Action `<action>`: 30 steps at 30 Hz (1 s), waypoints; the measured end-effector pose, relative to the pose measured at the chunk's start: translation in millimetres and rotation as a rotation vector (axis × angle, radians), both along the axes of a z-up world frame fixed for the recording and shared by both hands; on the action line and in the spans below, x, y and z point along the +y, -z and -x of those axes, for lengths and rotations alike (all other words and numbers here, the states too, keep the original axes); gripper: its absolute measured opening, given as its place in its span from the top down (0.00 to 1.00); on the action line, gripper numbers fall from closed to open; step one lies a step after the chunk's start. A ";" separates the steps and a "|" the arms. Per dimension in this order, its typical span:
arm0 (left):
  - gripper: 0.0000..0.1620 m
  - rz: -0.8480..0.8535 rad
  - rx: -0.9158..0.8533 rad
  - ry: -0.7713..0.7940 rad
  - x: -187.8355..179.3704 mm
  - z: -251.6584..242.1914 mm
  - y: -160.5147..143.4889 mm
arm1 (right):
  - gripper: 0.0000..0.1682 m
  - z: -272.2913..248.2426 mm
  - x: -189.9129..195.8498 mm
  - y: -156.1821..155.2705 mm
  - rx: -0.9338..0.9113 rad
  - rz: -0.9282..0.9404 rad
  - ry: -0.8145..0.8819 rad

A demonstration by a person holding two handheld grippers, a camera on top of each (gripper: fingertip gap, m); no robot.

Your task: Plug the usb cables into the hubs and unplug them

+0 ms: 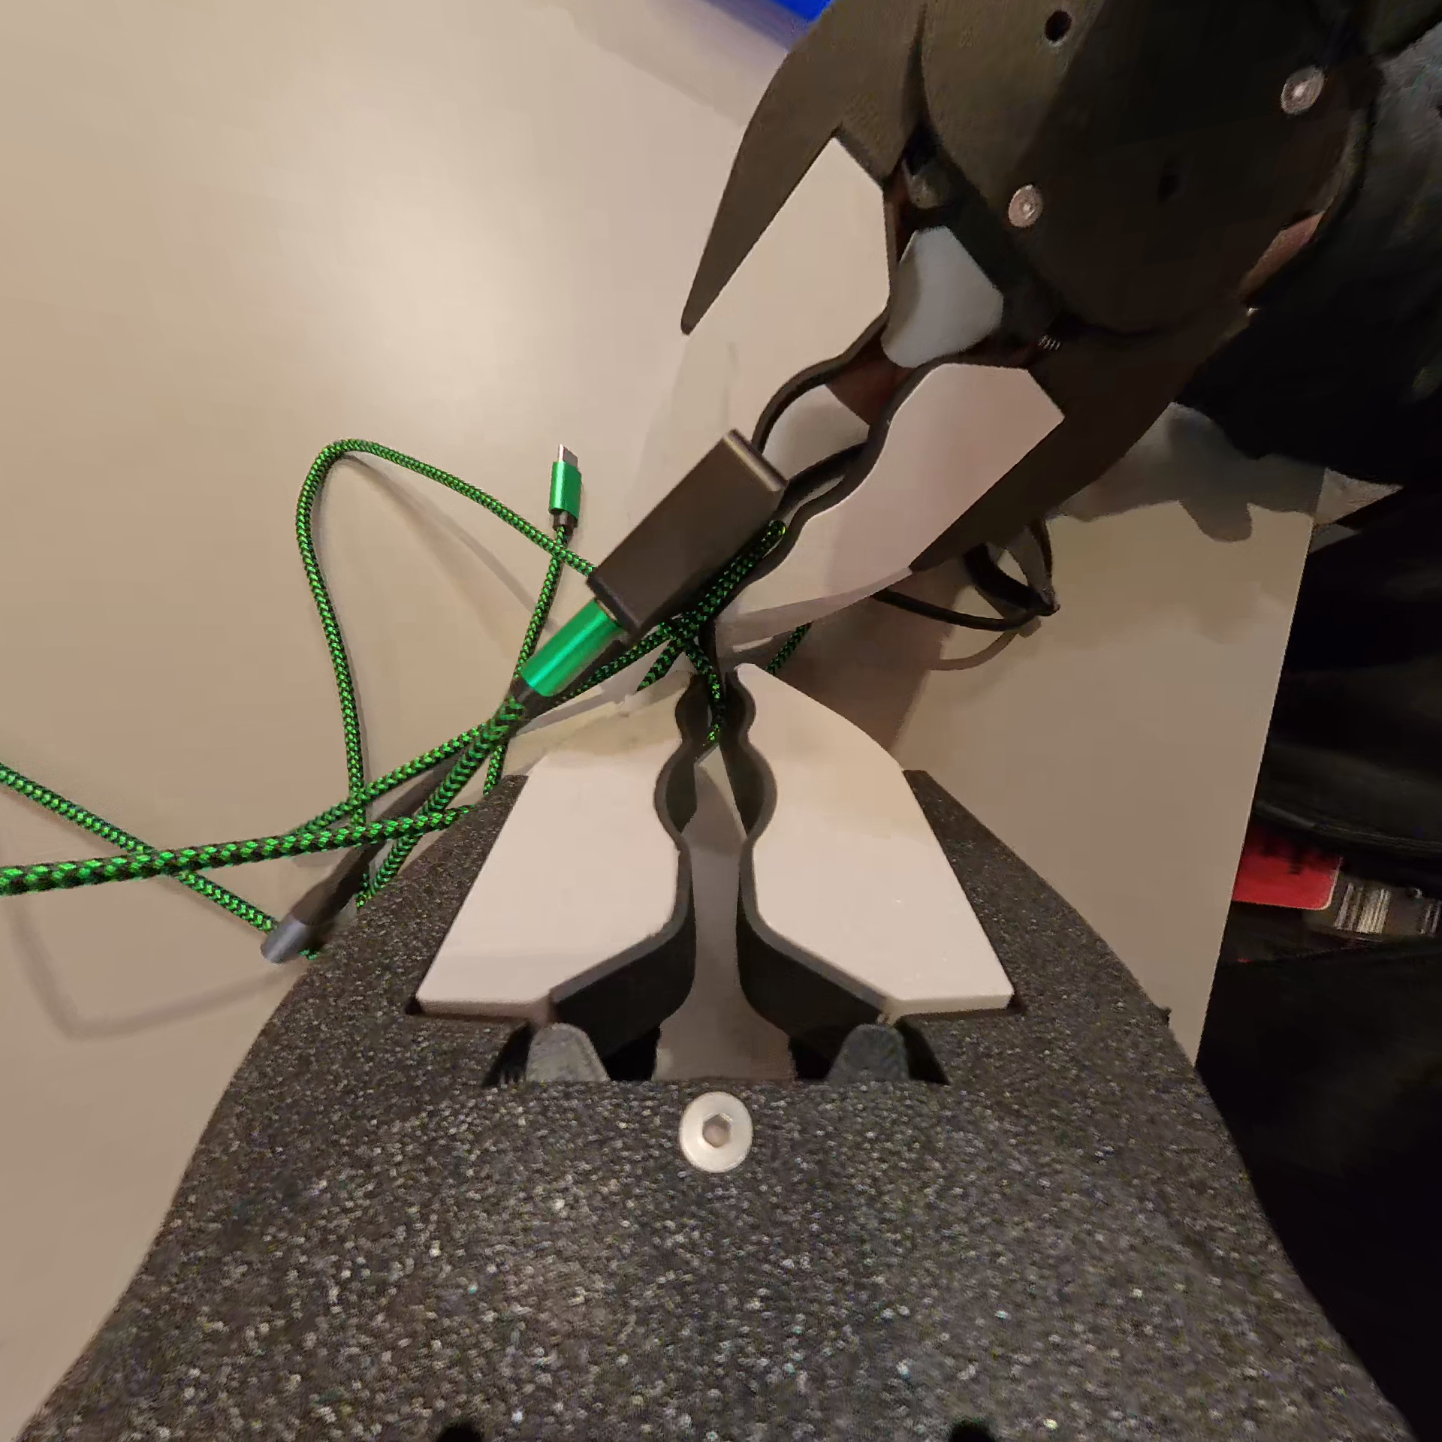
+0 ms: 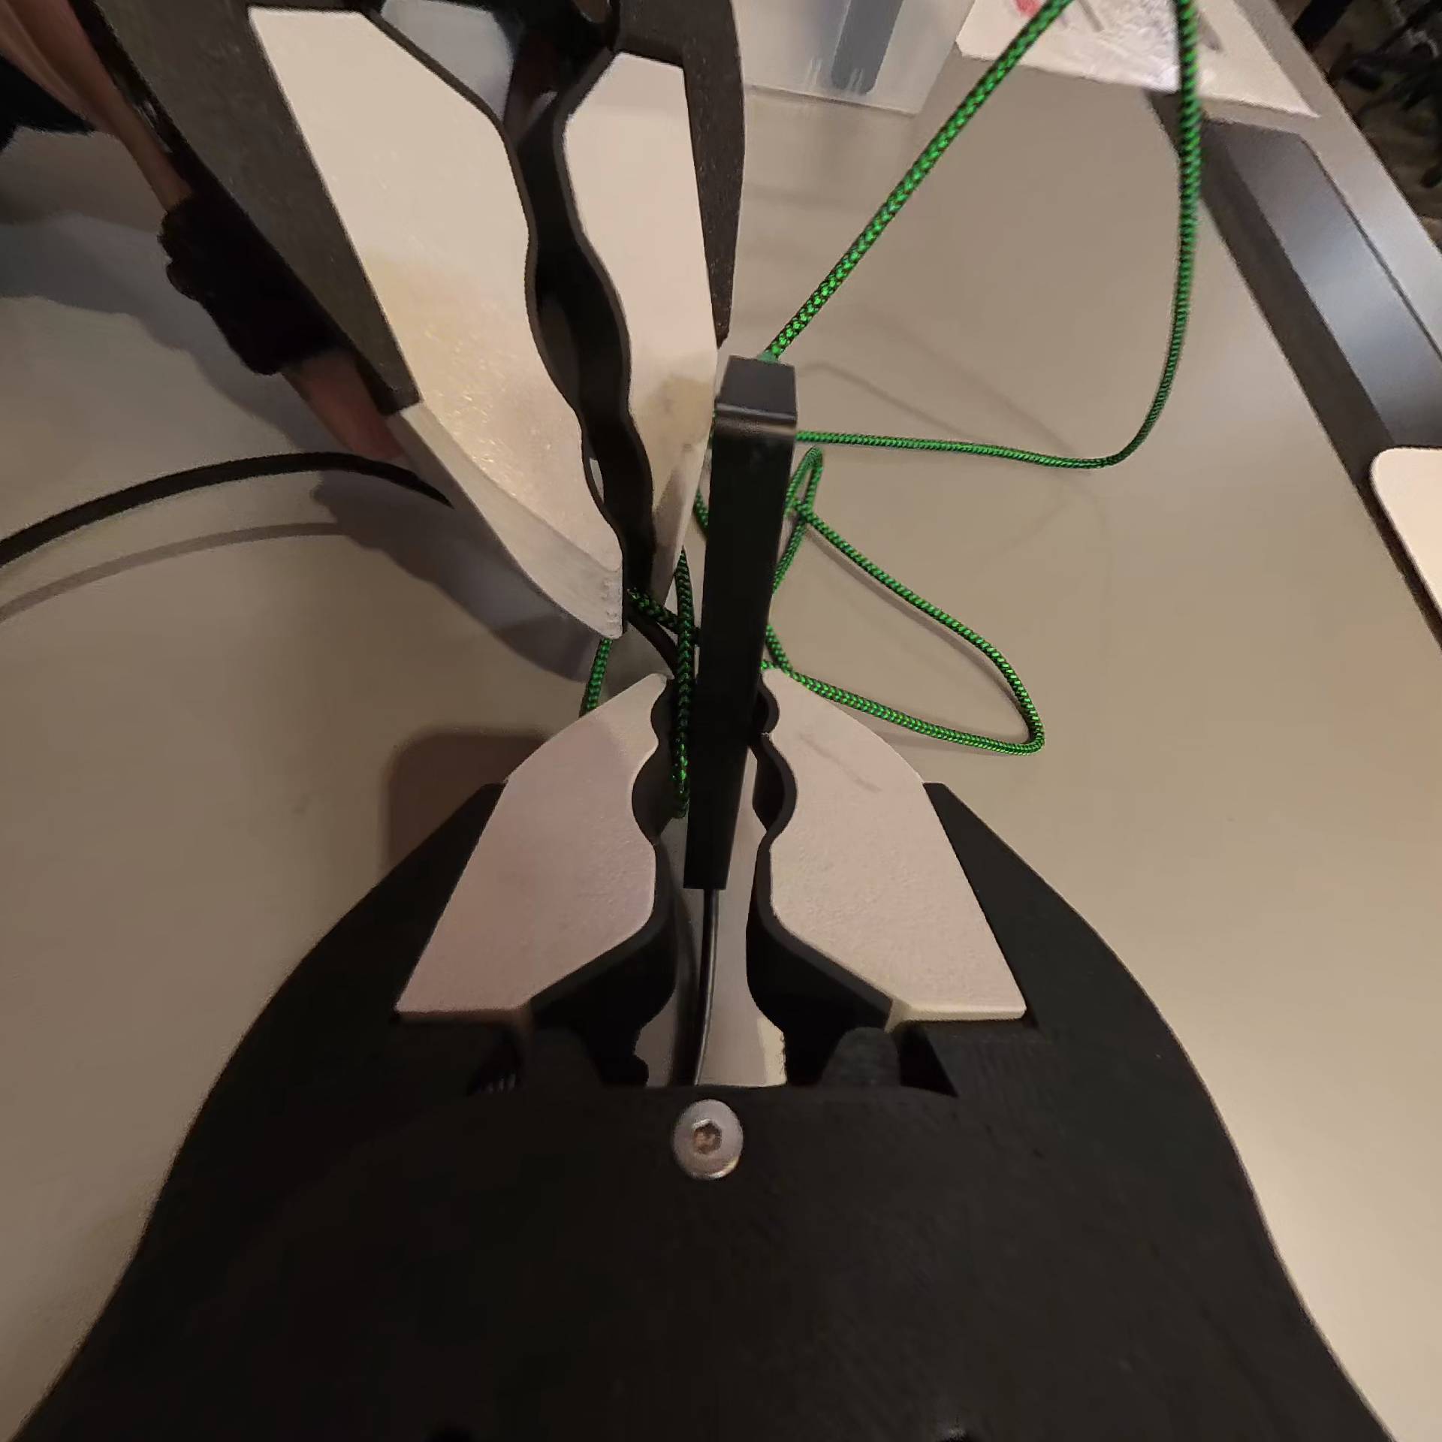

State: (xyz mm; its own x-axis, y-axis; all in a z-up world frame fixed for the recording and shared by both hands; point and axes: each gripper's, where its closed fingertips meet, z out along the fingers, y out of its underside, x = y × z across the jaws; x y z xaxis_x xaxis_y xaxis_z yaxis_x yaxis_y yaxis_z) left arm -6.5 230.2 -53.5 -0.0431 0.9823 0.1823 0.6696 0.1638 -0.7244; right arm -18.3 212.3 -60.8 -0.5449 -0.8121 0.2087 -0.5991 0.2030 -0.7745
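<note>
In the right wrist view my right gripper (image 2: 714, 694) is shut on a dark slim hub (image 2: 741, 593), held on edge above the beige table (image 2: 1014, 897). In the left wrist view the hub (image 1: 687, 530) has a green metal USB plug (image 1: 566, 651) in its end. My left gripper (image 1: 714, 675) is shut on the green braided cable (image 1: 351, 702) just behind that plug. It also shows in the right wrist view (image 2: 644, 593), right by the hub. A loose green USB-C end (image 1: 566, 488) and a grey connector (image 1: 285, 940) lie on the table.
The hub's black lead (image 1: 975, 620) trails to the right and shows in the right wrist view (image 2: 195, 484). The table edge (image 1: 1248, 780) is close on the right. A dark flat slab (image 2: 1326, 273), a clear box (image 2: 843, 70) and papers (image 2: 1092, 47) stand at the far side. Only a small space, under 4 cm, lies between the two pairs of fingers.
</note>
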 end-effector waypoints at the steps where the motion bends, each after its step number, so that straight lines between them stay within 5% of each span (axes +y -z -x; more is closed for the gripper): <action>1: 0.97 -0.005 0.018 -0.006 -0.4 0.7 -2.3 | 0.91 0.6 -0.6 -2.6 -0.008 0.015 0.001; 20: 0.89 -0.112 0.331 -0.036 -4.6 -10.9 -58.5 | 0.92 25.5 -11.6 -60.3 0.078 0.305 0.048; 30: 0.83 -0.044 0.535 -0.047 -16.3 -31.3 -104.2 | 0.92 62.5 -14.7 -126.1 0.176 0.475 0.133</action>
State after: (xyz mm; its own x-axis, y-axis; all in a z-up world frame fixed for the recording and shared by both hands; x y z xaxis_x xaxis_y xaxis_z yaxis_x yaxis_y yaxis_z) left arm 24.8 213.9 50.6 0.0236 0.9724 0.2320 0.2005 0.2228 -0.9540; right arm -80.8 197.6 65.3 -0.5604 -0.5317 0.6350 -0.7216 -0.0629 -0.6895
